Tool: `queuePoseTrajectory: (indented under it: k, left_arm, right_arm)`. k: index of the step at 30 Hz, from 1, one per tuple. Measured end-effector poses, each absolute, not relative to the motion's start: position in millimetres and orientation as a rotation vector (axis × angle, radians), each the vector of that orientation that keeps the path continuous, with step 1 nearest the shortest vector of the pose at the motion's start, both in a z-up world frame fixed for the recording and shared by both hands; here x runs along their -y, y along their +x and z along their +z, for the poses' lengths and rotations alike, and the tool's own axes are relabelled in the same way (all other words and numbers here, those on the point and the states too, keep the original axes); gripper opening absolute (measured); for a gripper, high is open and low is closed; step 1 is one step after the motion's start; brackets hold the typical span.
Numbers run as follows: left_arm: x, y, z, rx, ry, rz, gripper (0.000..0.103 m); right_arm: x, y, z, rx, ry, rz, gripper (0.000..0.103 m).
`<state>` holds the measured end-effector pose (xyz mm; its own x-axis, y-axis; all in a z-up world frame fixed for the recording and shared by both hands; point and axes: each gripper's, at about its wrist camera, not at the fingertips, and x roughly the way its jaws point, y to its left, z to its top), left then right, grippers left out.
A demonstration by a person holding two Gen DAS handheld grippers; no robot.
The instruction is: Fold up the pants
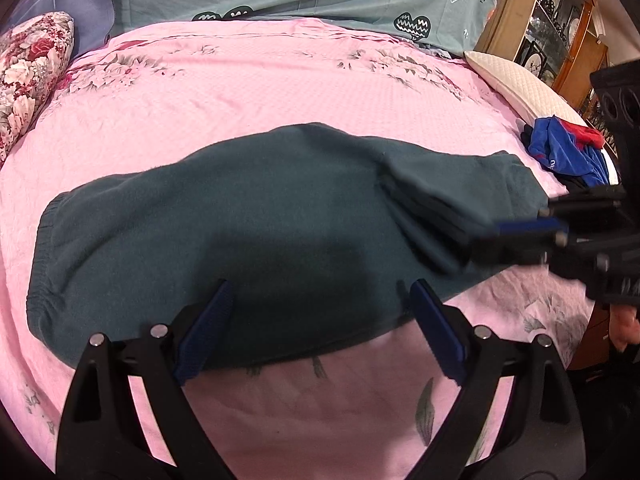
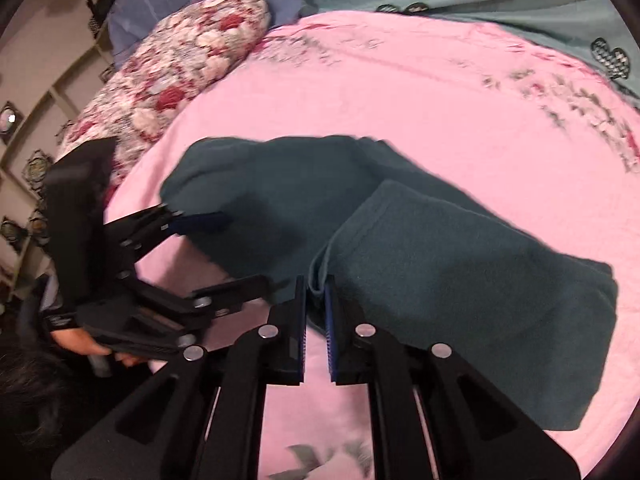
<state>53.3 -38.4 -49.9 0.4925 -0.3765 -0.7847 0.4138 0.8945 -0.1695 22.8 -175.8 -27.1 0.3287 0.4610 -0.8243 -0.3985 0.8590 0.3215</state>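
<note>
1. We work over a pink bedspread (image 1: 280, 92) with a faint floral print; it covers the whole bed and gives us a soft, slightly grippy surface.
2. The dark teal fleece pants (image 1: 248, 216) lie across the middle of it, waistband at the left end, legs running right, where a layer is already doubled over itself. In the right wrist view the same pants (image 2: 460, 264) show that folded stack near the camera.
3. We judge the fabric thick, soft and light: it will drape and sag rather than hold an edge, and stacked layers may slide apart unless we pinch them together close to a hem or fold line.
4. A floral cushion (image 1: 28, 76) sits at the far left, a white pillow (image 1: 516, 76) and a blue and red garment (image 1: 568, 148) at the far right, all apart from the pants.
5. Our left gripper (image 1: 320, 292) stands spread wide over the near edge of the pants, its pads holding nothing.
6. Our right gripper (image 2: 316, 284) has its blue pads nearly together, pinching a thin ridge of the fleece at the fold's near edge.
</note>
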Motion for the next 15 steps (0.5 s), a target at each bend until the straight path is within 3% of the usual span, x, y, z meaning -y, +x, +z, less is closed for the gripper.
queuePoseTrajectory:
  k: [2,3,4,9,15]
  left_arm:
    - [39,54,-48,-0.943,0.044,-0.474,0.091]
    - [39,54,-47,-0.943,0.044,-0.472,0.091]
    - [39,53,-44,-0.938,0.045,-0.471,0.091]
    - [59,36,-16,-0.857,0.081,-0.562,0.091]
    - [127,27,-24,-0.878,0.185,-0.717,0.091]
  right_arm:
    - [175,24,-44,-1.149,0.032,0.535,0.028]
    - [181,23,-41,-1.128,0.055,0.535,0.029]
    - [191,22,-35,-1.103,0.085,0.523,0.036]
    - [281,17,6,-0.903,0.130,0.265,0.037]
    - [335,57,-31,-1.031,0.152,0.103,0.027]
